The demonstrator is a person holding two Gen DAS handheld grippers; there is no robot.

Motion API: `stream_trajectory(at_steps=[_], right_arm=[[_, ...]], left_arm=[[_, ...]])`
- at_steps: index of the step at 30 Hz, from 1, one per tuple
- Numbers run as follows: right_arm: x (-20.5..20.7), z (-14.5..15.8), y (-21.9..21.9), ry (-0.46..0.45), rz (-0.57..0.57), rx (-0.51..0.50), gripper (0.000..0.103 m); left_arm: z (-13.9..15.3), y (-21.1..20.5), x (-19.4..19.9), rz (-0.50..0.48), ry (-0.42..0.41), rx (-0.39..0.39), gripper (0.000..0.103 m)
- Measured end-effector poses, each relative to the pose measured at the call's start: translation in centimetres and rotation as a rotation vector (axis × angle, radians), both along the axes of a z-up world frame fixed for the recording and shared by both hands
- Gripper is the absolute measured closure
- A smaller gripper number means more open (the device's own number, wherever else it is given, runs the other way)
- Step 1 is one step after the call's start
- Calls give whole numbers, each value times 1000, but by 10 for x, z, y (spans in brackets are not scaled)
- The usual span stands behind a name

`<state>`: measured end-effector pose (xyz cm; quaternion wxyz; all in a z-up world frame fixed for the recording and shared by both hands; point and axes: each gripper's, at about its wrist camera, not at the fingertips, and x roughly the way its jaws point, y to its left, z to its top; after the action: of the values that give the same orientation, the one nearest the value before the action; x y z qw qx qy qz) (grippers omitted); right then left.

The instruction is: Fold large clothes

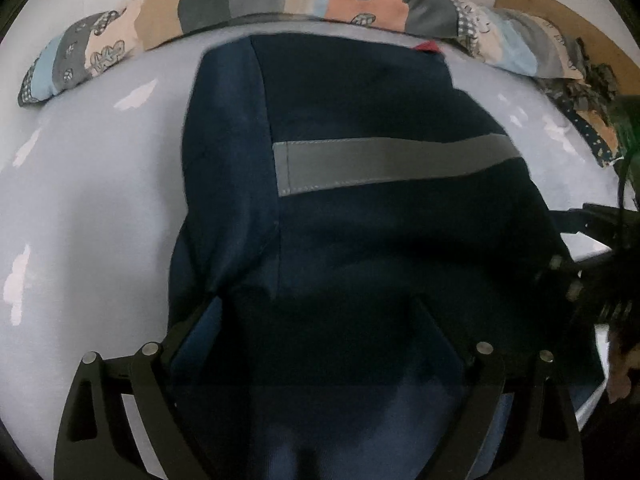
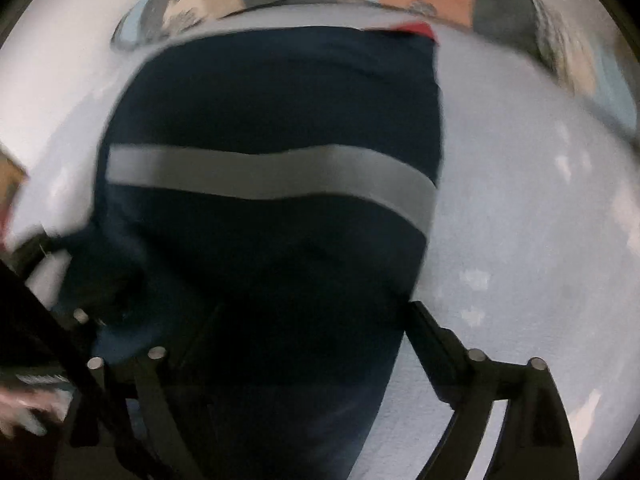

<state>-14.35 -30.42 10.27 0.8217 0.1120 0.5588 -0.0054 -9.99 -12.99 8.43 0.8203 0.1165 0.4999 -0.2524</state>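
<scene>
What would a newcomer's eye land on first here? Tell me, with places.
First the big navy garment spread over the pale sheet, filling the middle of both views, with a grey reflective band running across it. Next the patchwork quilt bunched along the far edge, its peach patch standing out. Low in each view, the left gripper and right gripper hang open over the garment's near end.

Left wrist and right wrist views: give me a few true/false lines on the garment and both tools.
1. The navy garment lies on a pale blue sheet. True.
2. A grey stripe crosses the garment. True.
3. The left tool is clamped shut. False: its jaws stand wide apart over the cloth.
4. The patchwork quilt covers the garment. False: it lies bunched beyond the far edge.
5. The right tool is open. True.
</scene>
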Motion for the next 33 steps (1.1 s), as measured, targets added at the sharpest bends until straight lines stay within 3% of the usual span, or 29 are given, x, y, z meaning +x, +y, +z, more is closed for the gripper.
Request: stream_trajectory(at_steps=[5, 7, 11, 13, 16, 18, 22, 24, 26, 27, 29, 30, 33], right_arm=[[-58, 57, 18, -111, 88, -95, 21], [-79, 62, 29, -122, 129, -95, 21], [-100, 33, 53, -74, 214, -100, 21], [-101, 6, 59, -20, 223, -101, 11], [-96, -5, 44, 27, 167, 27, 14], [-98, 13, 44, -2, 184, -2, 16], [-107, 69, 46, -179, 201, -136, 16], [-104, 88, 40, -271, 186, -154, 16], [-98, 96, 35, -305, 150, -137, 16], [-91, 98, 31, -314, 133, -114, 20], [-75, 97, 28, -314, 104, -107, 36], [-66, 96, 27, -304, 92, -107, 50], [-34, 88, 15, -297, 64, -73, 53]], left_arm=[[31, 20, -16, 4, -56, -63, 9], [34, 22, -22, 6, -67, -62, 9], [18, 6, -18, 18, -25, -6, 9], [0, 0, -16, 26, 10, 48, 9], [-4, -2, -16, 38, -6, 58, 9], [6, 0, -18, 57, -52, 69, 9], [38, 0, -28, 94, -211, 52, 9], [52, -4, -32, 111, -267, 23, 9], [63, -8, -34, 125, -315, -6, 9], [66, -10, -35, 130, -335, -14, 9], [70, -13, -36, 139, -368, -21, 9], [71, -14, -35, 137, -372, -18, 9], [68, -16, -32, 144, -375, 2, 9]])
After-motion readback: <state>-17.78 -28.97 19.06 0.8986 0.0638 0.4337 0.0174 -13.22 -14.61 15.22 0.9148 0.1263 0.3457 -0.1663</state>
